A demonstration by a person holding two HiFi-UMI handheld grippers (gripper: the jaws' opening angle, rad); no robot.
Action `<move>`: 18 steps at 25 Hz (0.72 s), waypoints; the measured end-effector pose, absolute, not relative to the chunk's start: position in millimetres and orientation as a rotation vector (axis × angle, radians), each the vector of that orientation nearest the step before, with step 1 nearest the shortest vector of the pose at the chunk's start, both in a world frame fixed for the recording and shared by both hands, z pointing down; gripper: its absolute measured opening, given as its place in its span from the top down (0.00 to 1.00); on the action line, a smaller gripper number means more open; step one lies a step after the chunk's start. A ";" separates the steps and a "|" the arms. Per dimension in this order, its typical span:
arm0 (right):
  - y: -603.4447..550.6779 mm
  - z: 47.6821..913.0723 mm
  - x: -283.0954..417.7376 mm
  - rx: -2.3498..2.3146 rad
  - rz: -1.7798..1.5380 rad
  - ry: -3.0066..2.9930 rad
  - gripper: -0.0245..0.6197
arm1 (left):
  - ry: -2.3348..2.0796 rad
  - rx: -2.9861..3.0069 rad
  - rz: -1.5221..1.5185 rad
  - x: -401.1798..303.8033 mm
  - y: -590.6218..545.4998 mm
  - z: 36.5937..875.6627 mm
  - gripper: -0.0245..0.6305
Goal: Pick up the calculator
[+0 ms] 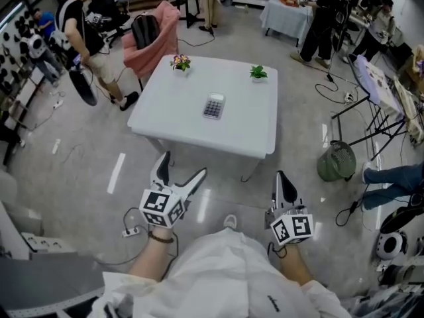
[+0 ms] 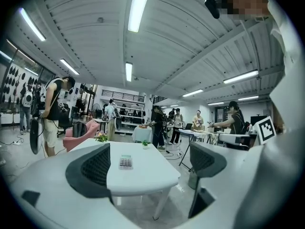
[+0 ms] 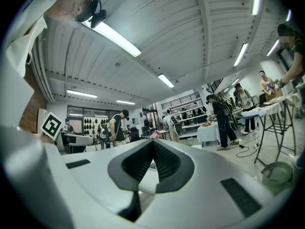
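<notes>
The calculator (image 1: 213, 106) lies flat near the middle of a white table (image 1: 179, 121), grey with rows of keys. Both grippers hover over the floor, short of the table's near edge and apart from it. My left gripper (image 1: 182, 165) is open with nothing between its jaws. In the left gripper view the calculator (image 2: 126, 162) shows on the table (image 2: 147, 175), between the spread pads of the left gripper (image 2: 151, 161). My right gripper (image 1: 283, 177) is shut and empty. In the right gripper view the right gripper (image 3: 153, 144) has its tips touching and hides most of the table.
Two small potted plants (image 1: 180, 62) (image 1: 258, 73) stand at the table's far edge. A pink chair (image 1: 159, 35) is behind the table. A green wire basket (image 1: 336, 161) and a metal rack (image 1: 381, 111) are at the right. Several people stand around. A power strip (image 1: 130, 231) lies on the floor.
</notes>
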State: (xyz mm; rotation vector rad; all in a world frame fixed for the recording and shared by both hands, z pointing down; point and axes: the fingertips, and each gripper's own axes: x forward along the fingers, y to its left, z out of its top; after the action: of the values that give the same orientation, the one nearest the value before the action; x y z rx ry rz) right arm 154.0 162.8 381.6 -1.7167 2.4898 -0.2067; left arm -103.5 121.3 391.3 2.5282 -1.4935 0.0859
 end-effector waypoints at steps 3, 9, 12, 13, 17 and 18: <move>143.9 384.7 166.3 -1.704 -0.223 2.497 0.94 | -1.500 2.523 0.090 -90.9 101.8 390.6 0.20; 114.9 391.5 180.7 -1.675 -0.245 2.517 0.94 | -1.522 2.509 0.128 -73.0 72.6 395.0 0.21; 103.1 395.6 186.4 -1.660 -0.253 2.529 0.94 | -1.544 2.495 0.156 -67.8 62.3 398.4 0.20; 98.7 396.7 189.2 -1.658 -0.254 2.532 0.94 | -1.549 2.492 0.160 -65.1 58.5 399.4 0.20; 85.4 402.6 199.8 -1.654 -0.267 2.539 0.94 | -1.548 2.475 0.186 -53.2 47.5 406.8 0.21; 83.3 403.6 200.9 -1.652 -0.274 2.540 0.94 | -1.547 2.471 0.189 -51.5 45.6 407.6 0.21</move>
State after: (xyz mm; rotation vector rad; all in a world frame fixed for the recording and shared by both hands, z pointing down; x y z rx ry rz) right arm 200.9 83.3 403.6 -1.6518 2.5398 -0.2739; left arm -51.5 45.6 407.6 2.4710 -1.5467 0.1890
